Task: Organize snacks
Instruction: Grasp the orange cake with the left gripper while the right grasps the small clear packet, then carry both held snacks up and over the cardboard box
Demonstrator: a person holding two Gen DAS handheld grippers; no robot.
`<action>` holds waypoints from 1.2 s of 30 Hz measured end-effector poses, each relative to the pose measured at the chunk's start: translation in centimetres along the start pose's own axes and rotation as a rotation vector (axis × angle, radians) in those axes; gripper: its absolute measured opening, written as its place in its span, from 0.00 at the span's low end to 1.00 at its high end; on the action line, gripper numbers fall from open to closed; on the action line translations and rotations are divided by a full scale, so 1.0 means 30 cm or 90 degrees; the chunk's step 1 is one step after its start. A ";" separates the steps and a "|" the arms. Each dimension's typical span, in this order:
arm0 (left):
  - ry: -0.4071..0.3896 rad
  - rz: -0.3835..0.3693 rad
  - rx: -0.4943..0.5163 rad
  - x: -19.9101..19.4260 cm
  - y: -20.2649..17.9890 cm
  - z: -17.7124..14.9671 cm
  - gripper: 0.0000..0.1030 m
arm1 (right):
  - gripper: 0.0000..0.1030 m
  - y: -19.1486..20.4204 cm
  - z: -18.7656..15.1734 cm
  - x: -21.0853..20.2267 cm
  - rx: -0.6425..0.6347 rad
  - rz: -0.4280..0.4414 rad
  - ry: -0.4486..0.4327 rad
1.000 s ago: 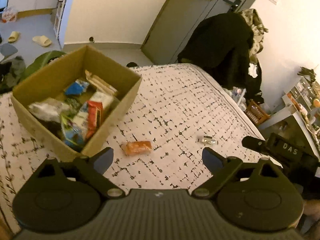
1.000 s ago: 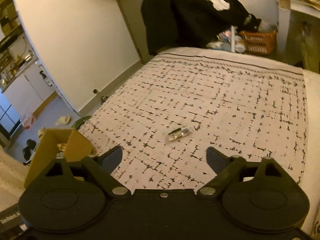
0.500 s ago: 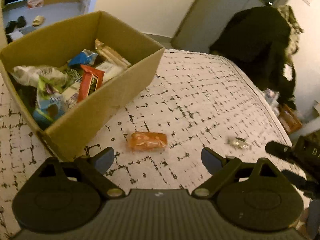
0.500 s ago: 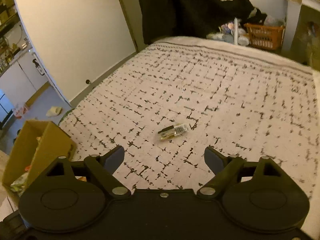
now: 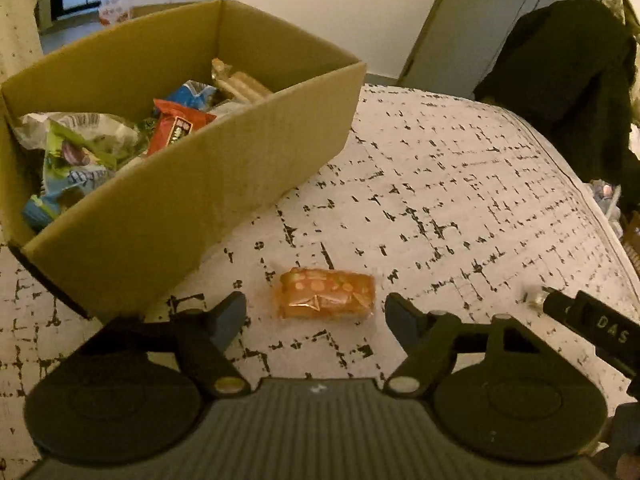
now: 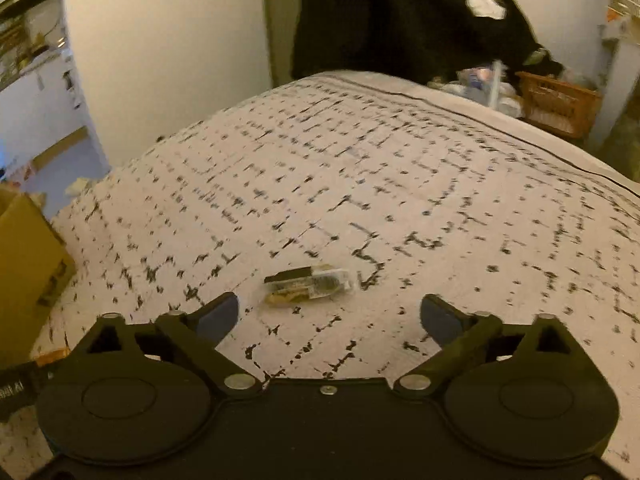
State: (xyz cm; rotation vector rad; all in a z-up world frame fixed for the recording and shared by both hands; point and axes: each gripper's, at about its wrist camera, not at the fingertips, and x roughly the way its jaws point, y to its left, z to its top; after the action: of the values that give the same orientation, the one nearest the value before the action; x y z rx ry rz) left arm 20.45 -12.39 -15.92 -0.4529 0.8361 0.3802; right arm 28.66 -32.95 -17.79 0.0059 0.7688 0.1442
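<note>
The left gripper (image 5: 316, 312) was spread wide, its fingers (image 5: 230, 312) flanking an orange snack pack (image 5: 327, 293) on the bed (image 5: 460, 184). The right gripper (image 6: 330, 314), likewise unclenched and empty, stood near a clear-wrapped snack (image 6: 310, 285).

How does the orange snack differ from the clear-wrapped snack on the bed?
The orange snack is opaque and blocky; the clear-wrapped snack is see-through and slimmer. The orange one lies close to the cardboard box; the clear one lies farther off. Both lie flat on the bedspread, ungrasped, before open jaws.

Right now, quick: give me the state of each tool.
Left tool: open, holding nothing; orange snack lies between its fingers.
Right tool: open, holding nothing; clear packet lies just ahead.
</note>
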 end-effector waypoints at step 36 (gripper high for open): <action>-0.040 0.002 0.026 -0.122 -0.001 0.041 0.48 | 0.51 0.129 0.078 -0.150 -0.069 0.029 -0.031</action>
State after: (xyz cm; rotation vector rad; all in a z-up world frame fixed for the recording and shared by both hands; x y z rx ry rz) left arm 18.96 -12.30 -12.35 -0.4005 0.7818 0.3778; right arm 26.60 -29.61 -12.78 -0.0759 0.7119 0.2281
